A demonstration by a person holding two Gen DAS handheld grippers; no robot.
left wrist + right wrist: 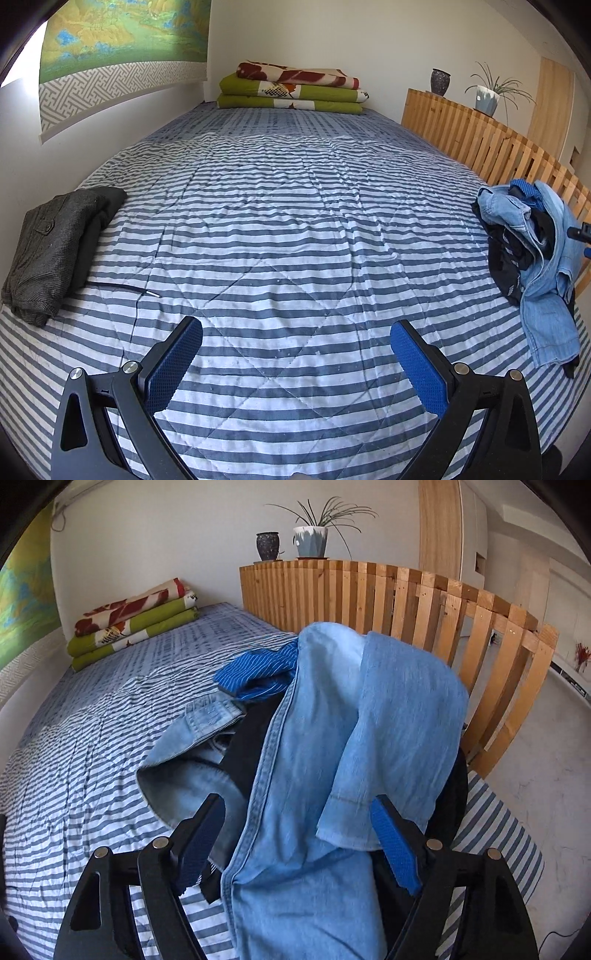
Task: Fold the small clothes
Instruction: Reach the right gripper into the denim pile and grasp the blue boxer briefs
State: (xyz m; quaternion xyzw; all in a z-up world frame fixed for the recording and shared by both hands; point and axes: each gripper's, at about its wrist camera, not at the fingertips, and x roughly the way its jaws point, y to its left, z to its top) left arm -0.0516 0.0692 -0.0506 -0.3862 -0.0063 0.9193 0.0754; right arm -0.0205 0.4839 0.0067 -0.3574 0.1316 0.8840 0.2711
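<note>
Your two hand-held grippers, left [295,354] and right [297,840], gape, gripping nothing. One crumpled denim garment [332,738] lies between the right's ribbed blue pads [395,849]. One folded grey tweed piece [48,247] rests on the striped quilted bed [280,229].

Lt-blue denim garment [295,775], blue/white-striped quilt [295,229]

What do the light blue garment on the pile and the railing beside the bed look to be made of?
Light blue garment: looks like washed denim, matte, with double-stitched seams and a faded weave. Railing: unpainted light wood slats, visible grain and knots, seemingly raw or lightly finished.
</note>
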